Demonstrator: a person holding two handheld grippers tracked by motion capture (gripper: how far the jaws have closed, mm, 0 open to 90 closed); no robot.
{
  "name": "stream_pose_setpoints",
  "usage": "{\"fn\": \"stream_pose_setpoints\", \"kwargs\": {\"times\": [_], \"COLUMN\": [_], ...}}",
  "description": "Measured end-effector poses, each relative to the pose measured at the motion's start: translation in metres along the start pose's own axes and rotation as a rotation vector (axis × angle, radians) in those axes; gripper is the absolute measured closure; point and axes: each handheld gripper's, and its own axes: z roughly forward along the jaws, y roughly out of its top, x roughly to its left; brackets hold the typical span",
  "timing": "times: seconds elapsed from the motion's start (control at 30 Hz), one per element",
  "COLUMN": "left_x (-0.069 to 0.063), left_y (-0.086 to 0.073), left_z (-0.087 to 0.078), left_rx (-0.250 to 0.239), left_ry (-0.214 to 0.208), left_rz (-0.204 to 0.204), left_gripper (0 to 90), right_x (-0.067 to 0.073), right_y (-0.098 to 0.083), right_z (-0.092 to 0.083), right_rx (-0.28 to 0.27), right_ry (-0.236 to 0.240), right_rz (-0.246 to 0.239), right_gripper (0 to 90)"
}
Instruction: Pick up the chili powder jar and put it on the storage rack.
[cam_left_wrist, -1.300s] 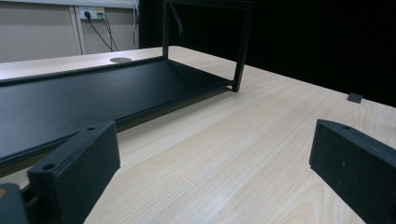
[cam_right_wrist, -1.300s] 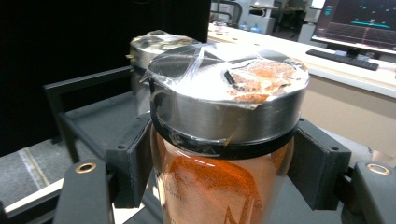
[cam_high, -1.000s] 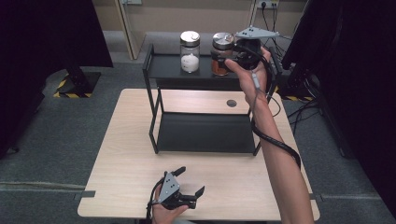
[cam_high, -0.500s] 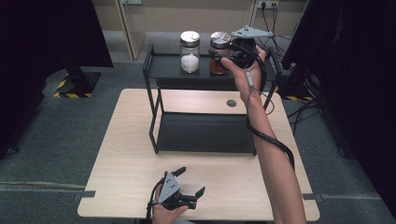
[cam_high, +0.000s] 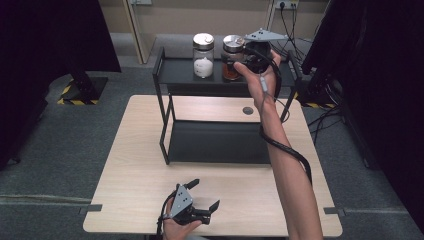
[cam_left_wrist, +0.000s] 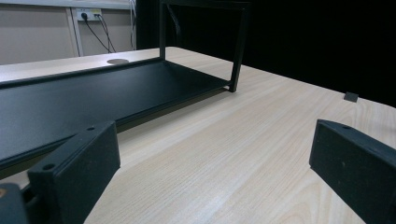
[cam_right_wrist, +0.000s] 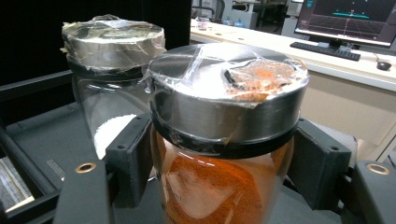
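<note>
Jar of orange powder is gripped between the two black jaws of the right tongs on the top shelf of a black metal rack. In the right gripper view the jaws are pressed against the glass on either side, just below the jar's steel lid, which is covered with clear tape and dusted with orange powder. In the high view the jar is seen upright near the middle of the top shelf, with the right hand wrapped around the tongs' body and the forearm stretched across the bench towards it.

Just beside it, on the side away from the hand, a second jar is seen, holding white powder and closed with a similar taped steel lid; the two jars stand close together, and whether they touch cannot be told.

The rack's lower shelf is seen as a flat black tray resting on the pale wooden bench.

At the near edge of the bench, well apart from the rack, the left tongs are held low in the left hand, their jaws spread wide with nothing between them.
</note>
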Motion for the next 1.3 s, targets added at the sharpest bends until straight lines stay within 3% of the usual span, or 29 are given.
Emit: {"fn": "stream_pose_setpoints", "kwargs": {"times": [0.23, 0.3, 0.47, 0.6, 0.73, 1.0, 1.17, 1.3], "left_x": [0.000, 0.000, 0.000, 0.000, 0.000, 0.000, 0.000, 0.000], "left_y": [0.000, 0.000, 0.000, 0.000, 0.000, 0.000, 0.000, 0.000], "left_z": [0.000, 0.000, 0.000, 0.000, 0.000, 0.000, 0.000, 0.000], "left_rx": [0.001, 0.000, 0.002, 0.002, 0.003, 0.003, 0.004, 0.002], "left_ry": [0.001, 0.000, 0.001, 0.001, 0.002, 0.004, 0.006, 0.007], "left_rz": [0.001, 0.002, 0.002, 0.003, 0.002, 0.001, 0.001, 0.000], "left_gripper": [1.3, 1.3, 1.3, 1.3, 1.3, 1.3, 1.3, 1.3], "right_x": [-0.001, 0.001, 0.003, 0.004, 0.005, 0.004, 0.002, -0.002], "right_y": [-0.003, -0.003, -0.001, -0.002, -0.005, -0.012, -0.021, -0.032], "right_z": [0.001, 0.000, -0.005, -0.008, -0.011, -0.020, -0.029, -0.037], "right_rx": [-0.009, -0.024, -0.026, -0.022, -0.032, -0.056, -0.085, -0.116], "right_ry": [-0.006, -0.027, -0.034, -0.048, -0.050, -0.034, 0.000, 0.035], "right_rz": [0.011, -0.017, 0.013, 0.049, 0.052, 0.073, 0.075, 0.109], "right_gripper": [29.7, 22.6, 10.5, 4.1, 2.3, 0.8, 0.4, 0.3]}}
